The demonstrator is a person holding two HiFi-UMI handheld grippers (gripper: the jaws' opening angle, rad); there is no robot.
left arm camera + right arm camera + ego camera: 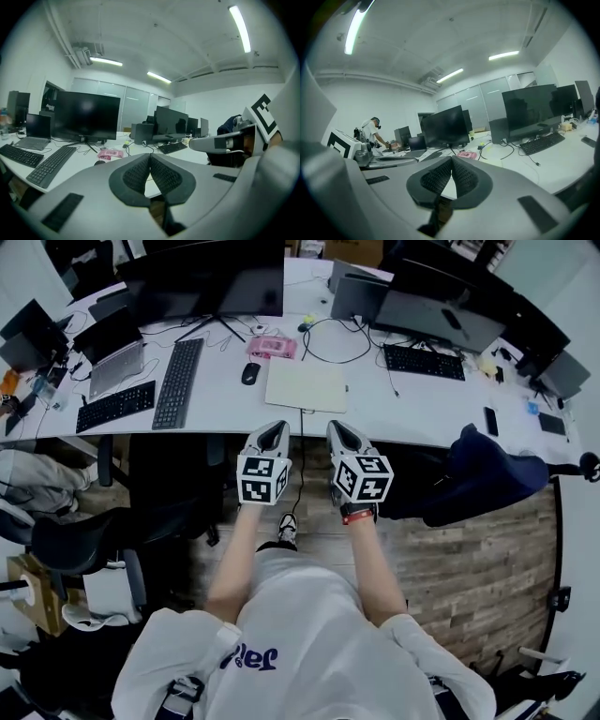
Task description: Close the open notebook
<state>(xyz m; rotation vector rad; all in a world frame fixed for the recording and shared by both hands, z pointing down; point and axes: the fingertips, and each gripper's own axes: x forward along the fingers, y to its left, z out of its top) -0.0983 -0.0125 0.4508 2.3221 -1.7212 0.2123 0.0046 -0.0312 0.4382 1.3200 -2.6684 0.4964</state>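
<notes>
Had left gripper (pixel 273 430) and right gripper (pixel 339 430) pinched shut, empty, just short of the desk's (pixel 422 411) near edge, with the notebook (pixel 306 386) lying just beyond. Risked shoving it farther instead of catching the cover, jaws being shut.

Notebook (pixel 306 386): pale cream rectangle, lay flat on the white desk (pixel 422 399), close to its front edge, sides roughly square to that edge. It sat just right of the black mouse (pixel 250 373) and just in front of a pink item (pixel 272 347). Top face plain, nothing resting on it. No centre fold could be made out from the head view, so open vs shut was unclear.
</notes>
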